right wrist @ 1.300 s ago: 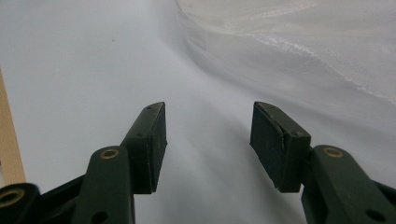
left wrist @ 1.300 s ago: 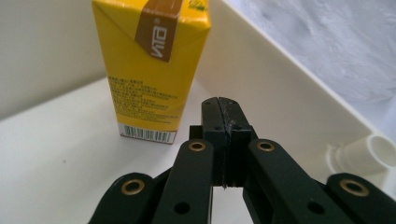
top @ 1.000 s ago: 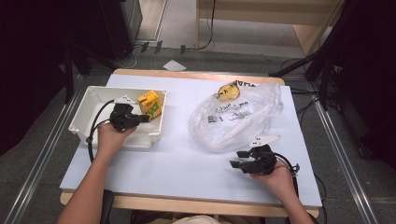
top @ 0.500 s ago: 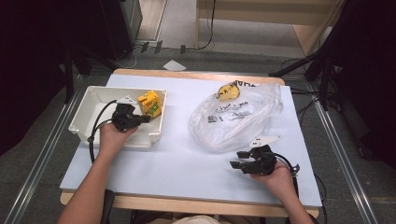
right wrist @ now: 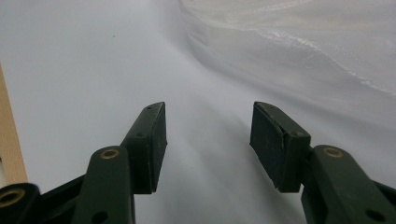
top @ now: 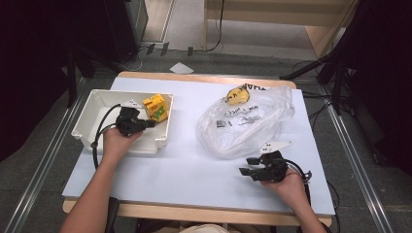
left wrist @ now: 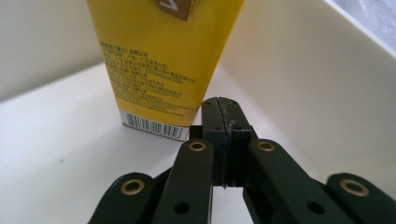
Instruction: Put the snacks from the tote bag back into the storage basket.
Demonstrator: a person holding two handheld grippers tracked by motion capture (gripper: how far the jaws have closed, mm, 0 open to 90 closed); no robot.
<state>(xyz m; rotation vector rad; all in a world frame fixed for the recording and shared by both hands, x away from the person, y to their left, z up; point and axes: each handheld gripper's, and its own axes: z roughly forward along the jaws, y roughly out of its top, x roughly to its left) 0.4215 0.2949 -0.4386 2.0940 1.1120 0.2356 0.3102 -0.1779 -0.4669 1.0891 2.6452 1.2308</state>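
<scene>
Near edge, high view: right gripper (top: 246, 171) low over white table sheet (top: 184, 179), jaws apart, nothing between pads, clear plastic bag (top: 248, 121) just beyond. Same in right gripper view: pads (right wrist: 154, 144) spread over bare sheet, bag (right wrist: 299, 51) ahead to the right, not touched. Mid-left: left gripper (top: 148, 124) inside white bin (top: 92, 111), jaws pressed together, gripping nothing. Left gripper view: closed tips (left wrist: 226, 119) just beside lower corner of yellow carton (left wrist: 163, 56); contact impossible to tell. Carton (top: 155, 108) stood upright in bin's far right corner. Farther back: yellow item (top: 238, 94) at bag's far end.
</scene>
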